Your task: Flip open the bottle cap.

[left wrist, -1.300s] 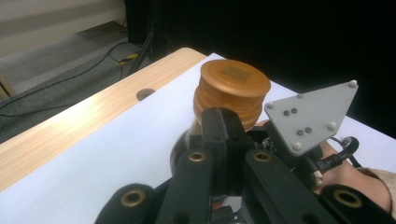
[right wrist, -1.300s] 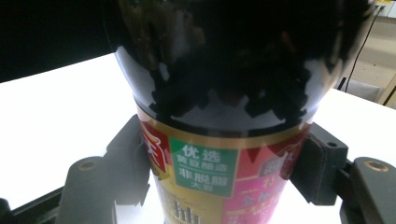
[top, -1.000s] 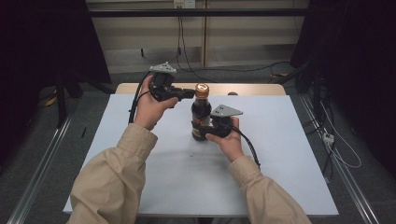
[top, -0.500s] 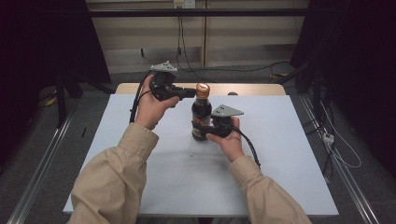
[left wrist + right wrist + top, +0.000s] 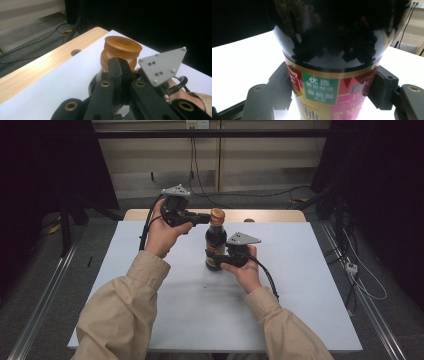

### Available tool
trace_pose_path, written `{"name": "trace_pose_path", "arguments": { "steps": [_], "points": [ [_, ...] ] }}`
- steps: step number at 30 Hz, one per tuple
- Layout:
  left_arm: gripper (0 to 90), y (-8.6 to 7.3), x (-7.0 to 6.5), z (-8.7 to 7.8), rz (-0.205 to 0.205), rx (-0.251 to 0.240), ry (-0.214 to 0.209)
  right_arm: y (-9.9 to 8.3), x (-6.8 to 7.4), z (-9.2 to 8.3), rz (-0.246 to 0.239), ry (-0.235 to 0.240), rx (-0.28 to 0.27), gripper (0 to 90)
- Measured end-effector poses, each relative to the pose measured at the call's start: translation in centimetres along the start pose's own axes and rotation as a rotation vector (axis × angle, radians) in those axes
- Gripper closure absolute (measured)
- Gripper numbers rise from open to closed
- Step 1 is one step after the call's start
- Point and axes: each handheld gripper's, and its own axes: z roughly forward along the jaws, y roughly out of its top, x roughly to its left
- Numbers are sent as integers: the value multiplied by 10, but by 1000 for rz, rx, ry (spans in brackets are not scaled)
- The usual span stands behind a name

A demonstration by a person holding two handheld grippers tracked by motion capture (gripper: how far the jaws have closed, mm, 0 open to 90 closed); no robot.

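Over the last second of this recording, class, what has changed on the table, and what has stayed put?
Nothing has visibly changed. The left gripper stays at the orange cap of the dark glass sauce bottle, the right gripper stays clamped round its labelled body, and the bottle stands upright at the same spot on the white table.

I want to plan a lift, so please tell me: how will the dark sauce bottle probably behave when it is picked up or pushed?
The sauce bottle looks glossy and hard, so it may slip where the label ends. It is tall and narrow with an orange cap high up, so a push near the top would likely tip it. The dark body suggests it is full, probably heavy for its size.
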Motion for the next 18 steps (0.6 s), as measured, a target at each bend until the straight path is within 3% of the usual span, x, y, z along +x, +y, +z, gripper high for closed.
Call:
{"name": "trace_pose_path", "arguments": {
  "steps": [18],
  "points": [
    [900,2,-1,1,0,-9,7,-1,-1,0,9,3,-4,305]
  ]
}}
